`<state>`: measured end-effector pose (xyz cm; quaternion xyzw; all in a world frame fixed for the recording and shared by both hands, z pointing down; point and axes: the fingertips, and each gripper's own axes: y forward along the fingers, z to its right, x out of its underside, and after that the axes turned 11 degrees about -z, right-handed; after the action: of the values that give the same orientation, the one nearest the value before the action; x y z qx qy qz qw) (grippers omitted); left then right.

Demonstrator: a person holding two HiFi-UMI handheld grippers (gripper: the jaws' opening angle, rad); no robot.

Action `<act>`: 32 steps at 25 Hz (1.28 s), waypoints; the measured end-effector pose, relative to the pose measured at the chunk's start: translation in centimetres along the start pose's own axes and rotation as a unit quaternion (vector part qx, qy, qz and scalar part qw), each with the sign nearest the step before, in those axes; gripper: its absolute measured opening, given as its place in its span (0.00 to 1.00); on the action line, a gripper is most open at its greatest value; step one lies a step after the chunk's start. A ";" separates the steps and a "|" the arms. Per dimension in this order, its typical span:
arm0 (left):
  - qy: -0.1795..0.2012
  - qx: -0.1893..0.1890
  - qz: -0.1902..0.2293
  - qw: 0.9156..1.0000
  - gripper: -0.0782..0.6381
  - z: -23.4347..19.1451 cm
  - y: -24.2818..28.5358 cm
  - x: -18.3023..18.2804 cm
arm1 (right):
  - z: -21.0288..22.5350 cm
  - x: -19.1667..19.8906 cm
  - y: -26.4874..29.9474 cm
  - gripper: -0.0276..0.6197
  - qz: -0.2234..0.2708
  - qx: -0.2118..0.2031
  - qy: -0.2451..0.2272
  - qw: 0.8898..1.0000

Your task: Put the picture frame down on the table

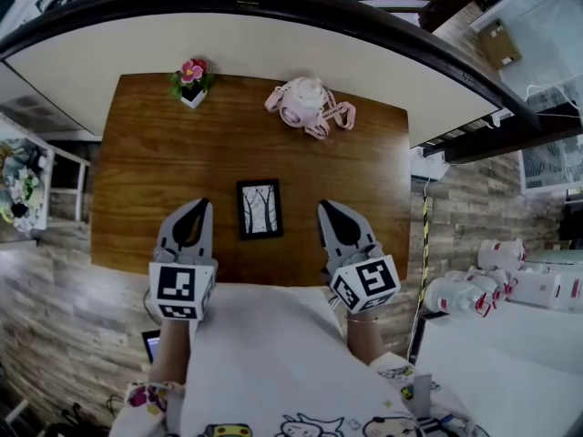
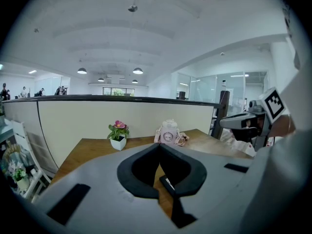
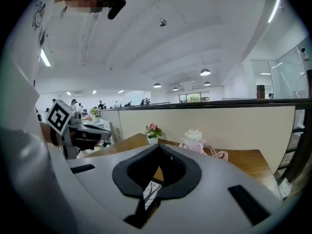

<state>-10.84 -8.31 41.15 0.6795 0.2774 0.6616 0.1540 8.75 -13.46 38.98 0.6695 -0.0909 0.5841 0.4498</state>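
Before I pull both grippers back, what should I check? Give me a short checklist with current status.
1. The picture frame lies flat on the table: ok.
2. It sits wholly inside the table's near edge: ok.
3. The left gripper is shut, empty and apart from the frame: ok.
4. The right gripper is shut, empty and apart from the frame: ok.
5. The flower pot and pink bag stand far behind the frame: ok.
6. Frame glass undamaged: cannot tell.

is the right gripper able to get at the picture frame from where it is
Probably yes: the picture frame lies on the table just beside the right gripper, with only bare wood between them. The gripper is shut, so it would have to open first.
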 end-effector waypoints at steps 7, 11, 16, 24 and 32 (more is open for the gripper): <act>0.000 -0.002 -0.004 1.000 0.11 -0.2 0.0 0.2 | 0.2 0.2 0.2 0.04 -0.004 0.001 0.004 1.000; 0.002 -0.002 -0.004 1.000 0.11 -0.1 0.1 0.2 | 0.2 0.2 0.1 0.04 -0.002 0.001 0.006 1.000; 0.002 0.001 -0.006 1.000 0.11 -0.2 0.5 0.2 | 0.4 0.3 0.4 0.04 -0.005 0.002 0.009 1.000; -0.014 -0.011 -0.003 1.000 0.11 -2.0 0.4 0.6 | 0.5 0.3 0.7 0.04 -0.009 0.001 0.008 1.000; -0.011 0.007 0.003 1.000 0.11 -1.9 0.1 0.3 | 0.6 0.4 0.7 0.04 -0.012 0.004 0.010 1.000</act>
<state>-12.66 -8.50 41.58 0.6889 0.2781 0.6523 0.1502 8.82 -14.11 39.72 0.6664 -0.0763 0.5857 0.4551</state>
